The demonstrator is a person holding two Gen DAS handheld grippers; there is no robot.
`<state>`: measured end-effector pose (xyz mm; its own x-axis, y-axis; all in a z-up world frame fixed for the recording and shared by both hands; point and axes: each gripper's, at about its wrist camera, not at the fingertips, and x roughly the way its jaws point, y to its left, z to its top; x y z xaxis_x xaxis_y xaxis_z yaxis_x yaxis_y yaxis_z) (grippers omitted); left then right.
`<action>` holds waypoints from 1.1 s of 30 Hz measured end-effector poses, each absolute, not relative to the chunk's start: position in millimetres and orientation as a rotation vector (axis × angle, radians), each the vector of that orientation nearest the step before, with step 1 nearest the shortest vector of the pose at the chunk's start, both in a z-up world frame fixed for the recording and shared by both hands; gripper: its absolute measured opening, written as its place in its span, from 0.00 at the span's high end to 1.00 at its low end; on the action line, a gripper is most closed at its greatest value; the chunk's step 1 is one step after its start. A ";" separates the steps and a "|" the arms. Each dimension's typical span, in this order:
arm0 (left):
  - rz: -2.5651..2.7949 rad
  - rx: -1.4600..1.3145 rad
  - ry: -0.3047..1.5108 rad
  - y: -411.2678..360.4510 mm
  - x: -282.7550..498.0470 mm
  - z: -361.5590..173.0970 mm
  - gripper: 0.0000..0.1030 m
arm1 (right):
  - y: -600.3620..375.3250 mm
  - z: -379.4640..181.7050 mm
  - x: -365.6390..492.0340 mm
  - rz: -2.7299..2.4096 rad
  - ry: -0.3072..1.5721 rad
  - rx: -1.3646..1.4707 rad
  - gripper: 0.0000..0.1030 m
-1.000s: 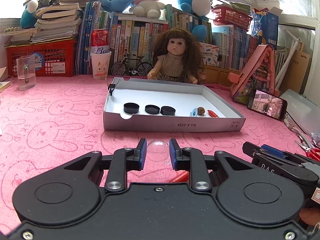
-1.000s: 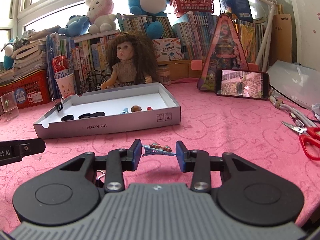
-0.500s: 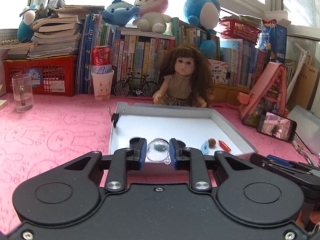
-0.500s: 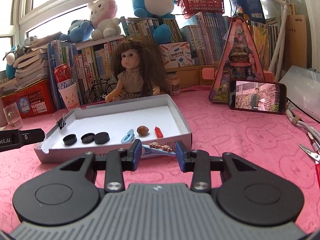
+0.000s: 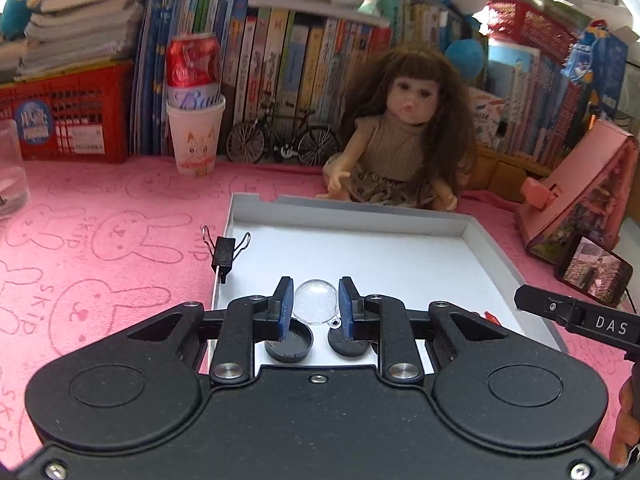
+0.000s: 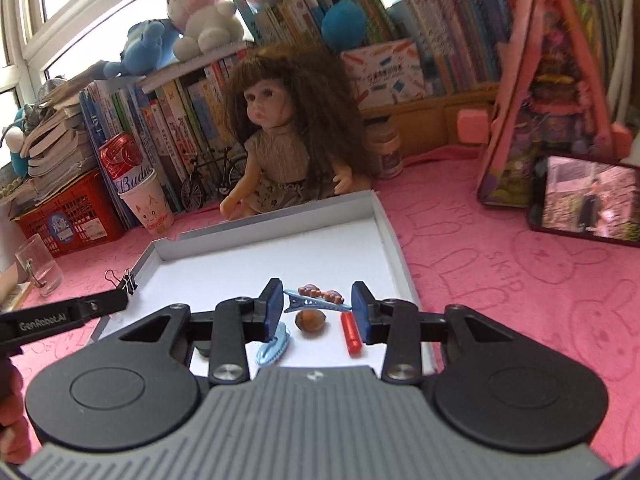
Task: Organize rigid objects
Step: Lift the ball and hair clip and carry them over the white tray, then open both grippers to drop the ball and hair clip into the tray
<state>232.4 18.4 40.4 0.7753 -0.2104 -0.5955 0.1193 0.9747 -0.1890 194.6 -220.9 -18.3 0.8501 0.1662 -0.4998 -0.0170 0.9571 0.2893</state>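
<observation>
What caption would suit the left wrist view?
Left gripper holds a clear dome above the white tray, over two black caps.

Clear plastic dome (image 5: 315,306) being held above the white shallow box (image 5: 472,236), blue hair clip (image 6: 316,299) with brown beads being held level over it, black caps (image 5: 289,345) lying inside

Both wrist views look forward and downward, close over the shallow white cardboard tray (image 5: 472,227) (image 6: 390,236); both share the long-haired brown doll (image 5: 404,136) (image 6: 280,136) at upper centre.
</observation>
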 end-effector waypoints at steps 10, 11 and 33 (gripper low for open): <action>-0.096 -0.110 0.769 12.6 289.8 10.7 0.78 | -225.8 -37.1 251.9 0.061 0.676 0.314 0.59; -0.094 -0.107 0.769 11.8 291.0 9.4 0.78 | -225.1 -37.7 252.7 0.059 0.674 0.304 0.59; -0.121 -0.059 0.698 -2.9 273.3 14.0 0.60 | -206.5 -37.7 246.2 0.082 0.628 0.224 0.33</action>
